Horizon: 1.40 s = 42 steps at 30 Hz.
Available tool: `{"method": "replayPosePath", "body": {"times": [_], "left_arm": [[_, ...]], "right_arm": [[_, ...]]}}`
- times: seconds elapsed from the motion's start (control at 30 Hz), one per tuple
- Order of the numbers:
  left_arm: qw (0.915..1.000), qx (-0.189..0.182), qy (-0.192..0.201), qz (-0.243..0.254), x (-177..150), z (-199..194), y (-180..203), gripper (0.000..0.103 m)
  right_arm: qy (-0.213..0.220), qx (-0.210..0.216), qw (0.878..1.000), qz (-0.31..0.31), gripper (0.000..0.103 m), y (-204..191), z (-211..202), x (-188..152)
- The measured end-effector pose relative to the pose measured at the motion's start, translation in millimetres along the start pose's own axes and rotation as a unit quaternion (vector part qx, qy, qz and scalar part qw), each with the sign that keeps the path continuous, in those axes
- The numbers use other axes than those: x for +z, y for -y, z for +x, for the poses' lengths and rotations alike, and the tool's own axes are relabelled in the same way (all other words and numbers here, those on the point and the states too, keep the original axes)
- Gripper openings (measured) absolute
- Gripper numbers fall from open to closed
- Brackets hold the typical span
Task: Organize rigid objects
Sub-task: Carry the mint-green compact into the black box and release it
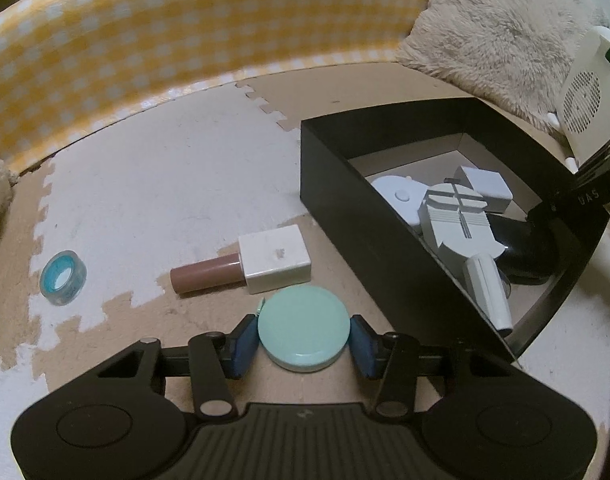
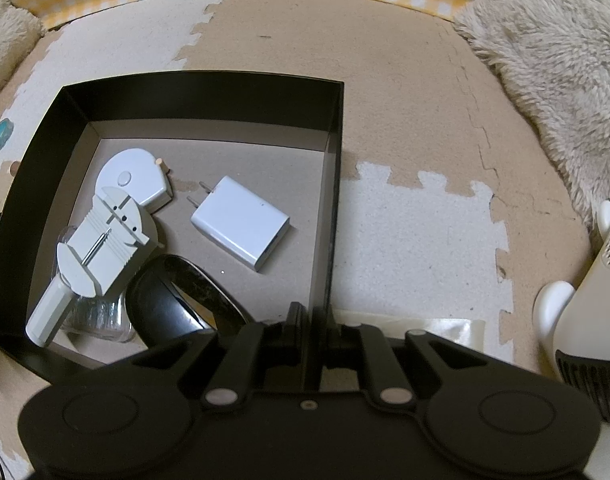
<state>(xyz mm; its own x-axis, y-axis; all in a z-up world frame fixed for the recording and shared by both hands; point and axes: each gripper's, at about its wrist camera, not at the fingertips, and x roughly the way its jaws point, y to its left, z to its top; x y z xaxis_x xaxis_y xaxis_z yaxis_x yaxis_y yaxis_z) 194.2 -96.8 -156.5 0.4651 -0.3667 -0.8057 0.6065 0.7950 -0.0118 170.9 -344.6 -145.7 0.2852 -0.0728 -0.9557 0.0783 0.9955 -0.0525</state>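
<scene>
Now, step: the left gripper [image 1: 303,334] is carrying the mint disc [image 1: 303,328] toward the black box [image 1: 385,264]; this is a judgement from how things lie.
Left jaws: pinching the disc across its width, one blue pad on each side; the disc is lying flat between them, above the foam mat [image 1: 145,200].
Right jaws: the right gripper [image 2: 311,320] is clamping the box's right wall [image 2: 333,200], pressed together on the thin card; it is steadying the box.
Box contents: charger [image 2: 241,222], black mouse [image 2: 173,304], white tool [image 2: 101,236] and a round white piece [image 2: 131,180] are lying inside; the free floor seems to be at the far side, beyond the charger.
How to do it well: keeping the disc level; lifting it over the near wall rather than brushing it; lowering it onto bare card, not onto the tool.
Risk: the pads are gripping a smooth round edge, so a tilt could let it slip.
Waiting: the tape roll [image 1: 63,277] and the brown bottle [image 1: 241,270] are lying on the mat, left of the box.
</scene>
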Motion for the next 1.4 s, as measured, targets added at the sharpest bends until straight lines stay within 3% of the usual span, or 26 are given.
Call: {"method": "replayPosePath", "body": {"times": [0.23,0.5,0.8,1.2,1.4], "left_arm": [[0.9997,0.009,0.002,-0.023,0.5,-4.0,-5.7,0.050],[0.9957,0.017,0.051,-0.076,12.7,-28.0,-16.4,0.050],[0.9912,-0.012,0.104,-0.080,39.1,-51.8,6.7,0.050],[0.9928,-0.080,0.068,-0.058,97.3,-1.6,82.2,0.050],[0.9911,-0.096,0.034,-0.085,114.4,34.2,99.4,0.050]], "right_arm": [[0.000,0.001,1.000,0.002,0.010,0.5,0.0,0.1],[0.000,0.001,1.000,0.003,0.008,1.1,0.1,-0.4],[-0.001,0.008,1.000,0.019,0.005,7.6,0.5,0.5],[0.002,0.032,0.999,0.034,0.004,16.2,-0.7,0.3],[0.018,0.048,0.997,0.049,0.005,22.2,-12.3,-1.2]]}}
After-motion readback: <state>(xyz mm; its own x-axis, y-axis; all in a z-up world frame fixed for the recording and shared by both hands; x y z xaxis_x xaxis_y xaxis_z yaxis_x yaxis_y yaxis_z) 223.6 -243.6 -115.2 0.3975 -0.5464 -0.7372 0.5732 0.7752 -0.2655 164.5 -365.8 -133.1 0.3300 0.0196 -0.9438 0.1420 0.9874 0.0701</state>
